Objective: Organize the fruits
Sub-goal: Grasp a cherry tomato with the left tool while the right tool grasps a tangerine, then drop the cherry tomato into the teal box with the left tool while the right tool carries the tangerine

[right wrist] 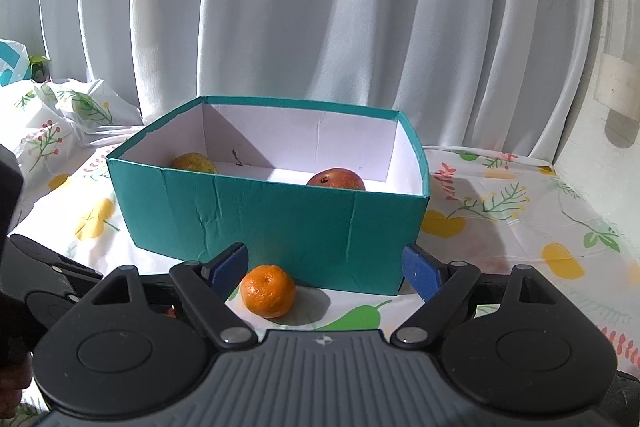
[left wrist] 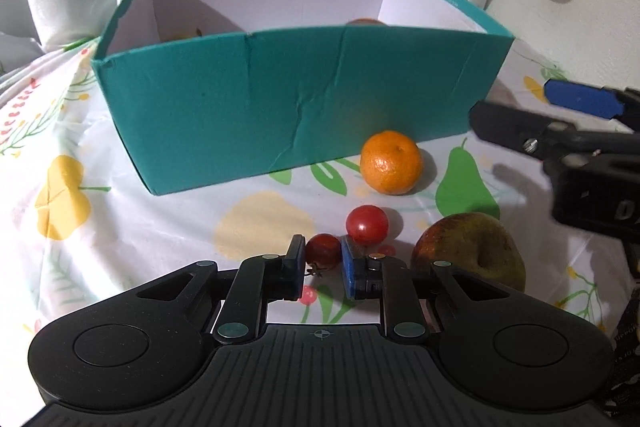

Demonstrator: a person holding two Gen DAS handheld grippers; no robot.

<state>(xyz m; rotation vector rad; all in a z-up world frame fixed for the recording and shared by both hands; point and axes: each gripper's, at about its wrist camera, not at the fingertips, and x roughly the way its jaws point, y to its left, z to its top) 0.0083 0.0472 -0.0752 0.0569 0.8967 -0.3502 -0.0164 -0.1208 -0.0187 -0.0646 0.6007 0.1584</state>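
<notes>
The small tomato (left wrist: 323, 248) sits on the cloth (left wrist: 160, 227) pinched between the pads of the left gripper (left wrist: 322, 263), which has closed narrow on it; the skin is thin and the fruit round, so too hard a squeeze could split it and too light a one could let it pop out on the lift; a second tomato (left wrist: 367, 225) lies just beside the right-hand pad and may get nudged and roll. Further out the mandarin (right wrist: 268, 291) rests by the near wall of the teal box (right wrist: 280, 223), between the wide-open fingers of the right gripper (right wrist: 326, 269) but off to their left side, untouched; closing off-centre could shove it against the cardboard. A big apple (left wrist: 470, 251) sits close to the right; two fruits already lie in the box, and both arms crowding that wall risk knocking it.
</notes>
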